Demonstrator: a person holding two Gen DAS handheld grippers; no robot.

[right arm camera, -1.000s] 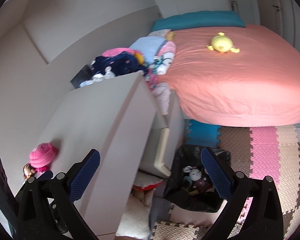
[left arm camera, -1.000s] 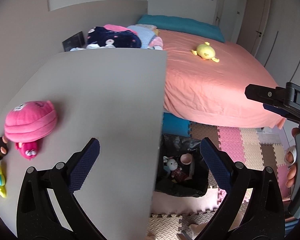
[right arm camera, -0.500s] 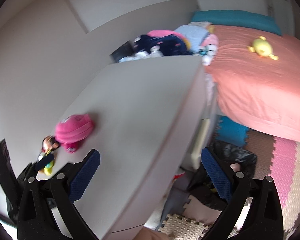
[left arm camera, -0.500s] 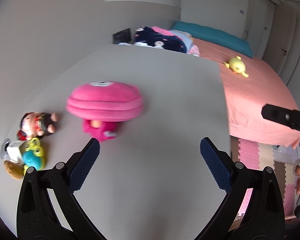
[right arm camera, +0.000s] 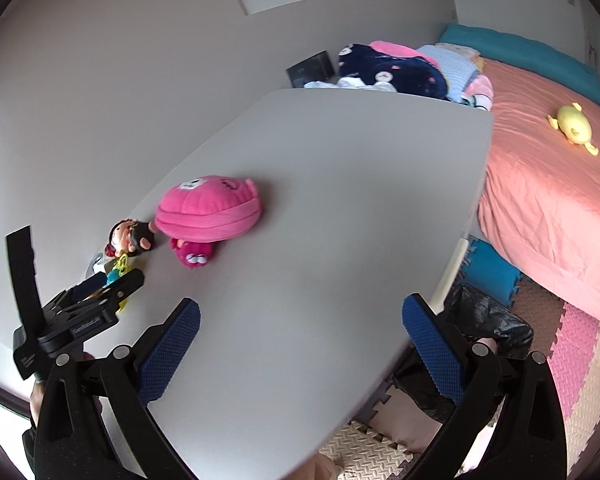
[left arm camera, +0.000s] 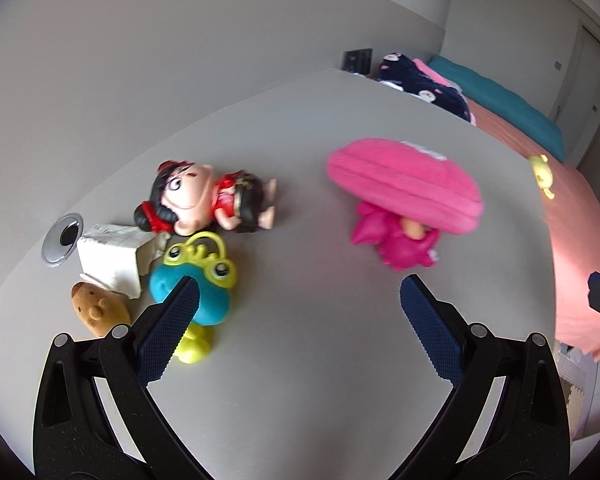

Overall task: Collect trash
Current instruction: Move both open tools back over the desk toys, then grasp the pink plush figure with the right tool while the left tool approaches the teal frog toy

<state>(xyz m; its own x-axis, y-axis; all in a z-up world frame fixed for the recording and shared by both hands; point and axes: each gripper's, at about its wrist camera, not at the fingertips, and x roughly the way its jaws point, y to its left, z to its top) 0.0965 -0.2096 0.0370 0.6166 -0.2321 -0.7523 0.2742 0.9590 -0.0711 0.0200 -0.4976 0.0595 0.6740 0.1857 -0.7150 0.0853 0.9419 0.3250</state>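
On the grey desk (left arm camera: 320, 360) lie a pink plush toy (left arm camera: 404, 196), a black-haired doll (left arm camera: 204, 200), a blue and green frog toy (left arm camera: 196, 280), a crumpled white carton (left arm camera: 108, 256) and a small brown plush (left arm camera: 96, 312). My left gripper (left arm camera: 300, 300) is open and empty, low over the desk, its left finger in front of the frog toy. My right gripper (right arm camera: 300, 324) is open and empty over the desk's near part. The pink plush (right arm camera: 208, 212) and the left gripper (right arm camera: 96, 296) show in the right wrist view. A black trash bag (right arm camera: 488, 320) stands on the floor beside the desk.
A silver cable grommet (left arm camera: 63, 236) sits in the desk at the far left. A bed with a salmon cover (right arm camera: 552, 200) and a yellow plush (right arm camera: 574, 128) stands to the right. Folded clothes (right arm camera: 392, 68) lie beyond the desk. Foam mats (right arm camera: 580, 360) cover the floor.
My left gripper has swung left from the trash bag and desk edge towards the toys, which now lie close in front. My right gripper has turned left, over the desk.
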